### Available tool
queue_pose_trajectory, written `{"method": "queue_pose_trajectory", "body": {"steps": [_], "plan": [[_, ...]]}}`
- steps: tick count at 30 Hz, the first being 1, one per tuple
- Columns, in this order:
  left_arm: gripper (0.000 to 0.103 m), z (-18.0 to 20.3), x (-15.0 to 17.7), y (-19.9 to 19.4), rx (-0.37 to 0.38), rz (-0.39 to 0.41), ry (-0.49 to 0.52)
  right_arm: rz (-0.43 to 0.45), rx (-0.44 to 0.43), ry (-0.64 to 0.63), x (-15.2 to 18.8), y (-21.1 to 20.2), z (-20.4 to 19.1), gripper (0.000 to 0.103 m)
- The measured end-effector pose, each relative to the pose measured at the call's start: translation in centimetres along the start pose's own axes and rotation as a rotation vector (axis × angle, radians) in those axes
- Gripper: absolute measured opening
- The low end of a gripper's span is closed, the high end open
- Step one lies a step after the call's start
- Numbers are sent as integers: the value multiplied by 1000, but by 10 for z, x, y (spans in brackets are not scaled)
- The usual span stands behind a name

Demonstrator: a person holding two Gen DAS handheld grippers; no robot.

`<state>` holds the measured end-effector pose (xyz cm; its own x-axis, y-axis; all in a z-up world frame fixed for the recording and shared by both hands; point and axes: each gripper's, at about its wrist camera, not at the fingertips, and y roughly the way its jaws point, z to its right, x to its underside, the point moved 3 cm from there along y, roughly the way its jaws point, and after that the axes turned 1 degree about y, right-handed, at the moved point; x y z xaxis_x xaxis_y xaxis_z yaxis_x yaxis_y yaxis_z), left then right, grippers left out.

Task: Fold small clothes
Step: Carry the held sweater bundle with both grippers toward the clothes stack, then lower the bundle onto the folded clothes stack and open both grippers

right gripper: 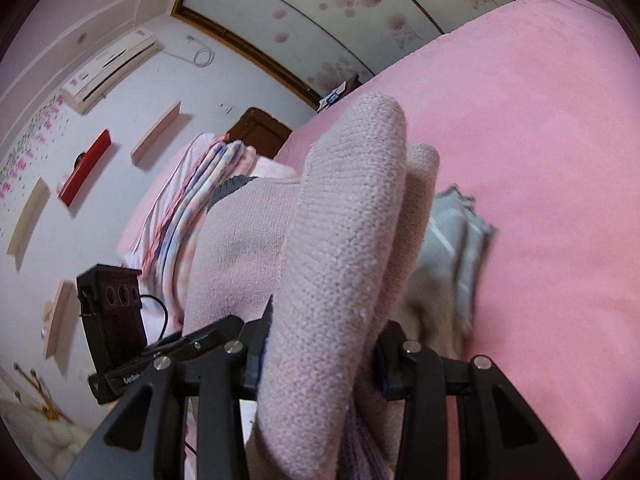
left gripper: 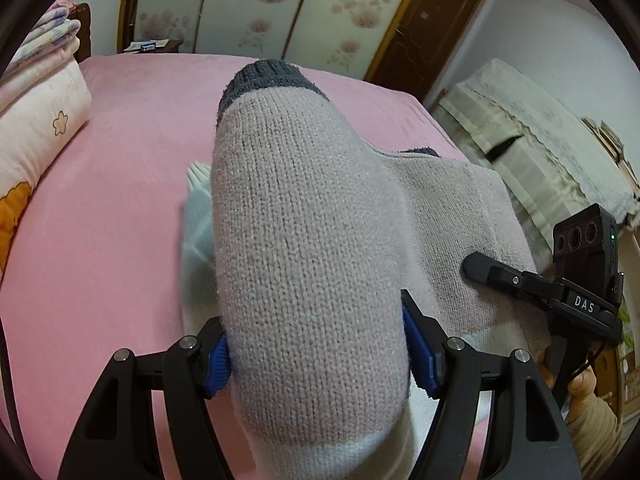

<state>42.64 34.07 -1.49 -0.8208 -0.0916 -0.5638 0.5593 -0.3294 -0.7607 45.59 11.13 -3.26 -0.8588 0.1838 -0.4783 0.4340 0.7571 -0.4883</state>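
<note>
Across the centre of the left wrist view, a pale pink knitted sock (left gripper: 308, 248) with a dark grey toe fills the frame, raised above the pink bed (left gripper: 120, 208). The left hand-held gripper (left gripper: 316, 356) is clamped on it, blue pads pressing the fabric from both sides at lower centre. A second layer of the same pale knit spreads to the right, and there the right hand-held gripper (left gripper: 480, 268) shows at the right edge with its finger lying on that fabric. Behind the sock, at centre left, a grey-blue cloth (left gripper: 198, 216) lies on the bed, blurred. Folded quilts (left gripper: 40, 120) sit at the upper left.

Seen from the right wrist, the sock (right gripper: 340, 264) rises from lower centre, folded into thick layers, and the right hand-held gripper (right gripper: 320, 356) is closed on it. The left hand-held gripper (right gripper: 180, 344) appears at lower left against the fabric. The grey-blue cloth (right gripper: 460, 240) lies right of centre on the bed (right gripper: 540, 160).
</note>
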Motion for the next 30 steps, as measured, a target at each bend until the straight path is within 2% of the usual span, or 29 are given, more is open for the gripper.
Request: {"method": "queue_pose_trajectory", "body": {"steps": [2,3,6,9,12,14,16,20,22,23,28,30], "plan": [[70,-13,-11,21,-5,-4,-8,1,7,20,-14,31,9,38],[70,-9,-21,44,-15,-9,-15,-1,12,27,-18,42,15,38],[70,-32,-31,73,-28,-15,-22,-13,25,54,-21,70,34,38],[70,-49,-31,110,-28,-44,-41,-28,41,94,-18,94,58,38],[76,-67,-22,138,-31,-61,-66,-49,81,107,-15,114,83,39],[84,-80,-19,143,-5,8,-105,-31,91,88,-16,118,93,39],[86,-89,-16,145,15,29,-126,-24,88,60,-20,121,95,39],[91,-91,-11,147,-4,70,-114,-2,95,-65,-23,125,80,39],[101,-97,-11,148,-23,81,-133,10,90,-70,-21,127,82,39],[103,-95,-8,148,-24,81,-140,13,93,-66,-21,129,86,40],[103,-99,-2,156,13,115,-140,31,123,-65,-12,127,104,46],[103,-105,-1,156,2,123,-135,24,133,-67,-12,122,104,55]]}}
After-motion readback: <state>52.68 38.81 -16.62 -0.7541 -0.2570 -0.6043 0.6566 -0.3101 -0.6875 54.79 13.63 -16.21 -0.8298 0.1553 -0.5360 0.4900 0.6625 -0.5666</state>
